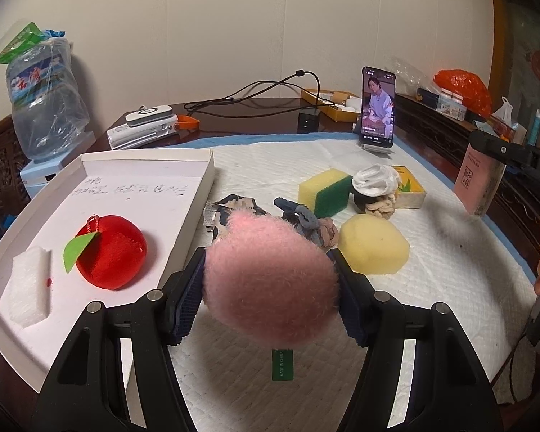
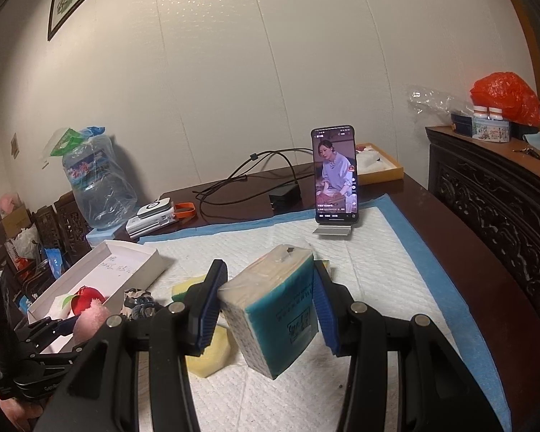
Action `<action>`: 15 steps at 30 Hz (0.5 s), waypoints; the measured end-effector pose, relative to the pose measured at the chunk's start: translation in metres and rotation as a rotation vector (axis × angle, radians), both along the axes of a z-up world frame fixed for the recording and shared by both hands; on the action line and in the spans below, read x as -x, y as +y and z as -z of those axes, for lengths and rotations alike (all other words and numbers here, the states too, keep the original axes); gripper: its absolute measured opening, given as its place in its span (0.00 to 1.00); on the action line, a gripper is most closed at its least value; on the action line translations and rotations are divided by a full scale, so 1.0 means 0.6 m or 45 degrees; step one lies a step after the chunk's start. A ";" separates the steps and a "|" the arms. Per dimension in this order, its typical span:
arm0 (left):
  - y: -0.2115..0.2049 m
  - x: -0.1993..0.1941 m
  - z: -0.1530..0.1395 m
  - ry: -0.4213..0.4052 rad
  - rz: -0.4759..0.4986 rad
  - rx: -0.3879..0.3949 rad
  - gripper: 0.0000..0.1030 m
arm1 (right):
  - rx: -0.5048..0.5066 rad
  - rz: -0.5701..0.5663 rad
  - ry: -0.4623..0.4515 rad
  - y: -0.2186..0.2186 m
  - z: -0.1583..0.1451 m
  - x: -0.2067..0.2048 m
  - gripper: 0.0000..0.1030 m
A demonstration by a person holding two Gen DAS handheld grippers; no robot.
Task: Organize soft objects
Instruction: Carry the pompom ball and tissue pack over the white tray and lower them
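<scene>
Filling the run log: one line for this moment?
left claw: holds pink plush | right claw: holds tissue pack | tray: red apple

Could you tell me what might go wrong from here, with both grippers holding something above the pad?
1. The left gripper pinches the round pink plush only at its sides, so it may squirt out.
2. Placed carelessly in the white tray, it might nudge the red apple.
3. The right gripper holds the tissue pack tilted, so it may slip.

A fuzzy pink plush ball (image 1: 270, 280) hangs above the white quilted pad, just right of the shallow white cardboard box (image 1: 144, 160) holding a red plush apple (image 1: 111, 253).
</scene>
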State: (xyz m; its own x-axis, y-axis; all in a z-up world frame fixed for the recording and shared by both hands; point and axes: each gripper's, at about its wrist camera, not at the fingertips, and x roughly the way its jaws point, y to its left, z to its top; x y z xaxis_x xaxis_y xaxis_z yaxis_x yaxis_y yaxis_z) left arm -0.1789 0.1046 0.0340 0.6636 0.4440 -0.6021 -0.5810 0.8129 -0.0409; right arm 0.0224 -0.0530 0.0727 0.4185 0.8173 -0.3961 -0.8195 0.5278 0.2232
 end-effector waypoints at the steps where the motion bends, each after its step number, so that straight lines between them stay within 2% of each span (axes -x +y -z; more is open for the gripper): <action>1: 0.000 0.000 0.000 0.000 0.001 0.000 0.64 | 0.001 -0.005 -0.003 0.001 -0.001 0.002 0.46; 15: 0.010 0.020 -0.007 -0.033 -0.015 0.005 0.64 | 0.023 -0.075 -0.032 0.030 -0.012 0.031 0.46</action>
State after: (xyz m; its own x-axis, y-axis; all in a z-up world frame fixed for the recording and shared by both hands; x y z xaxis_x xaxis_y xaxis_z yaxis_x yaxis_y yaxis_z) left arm -0.1911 0.1105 0.0382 0.6737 0.4494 -0.5866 -0.5891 0.8059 -0.0592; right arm 0.0037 -0.0352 0.0796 0.3800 0.8334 -0.4012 -0.8545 0.4824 0.1928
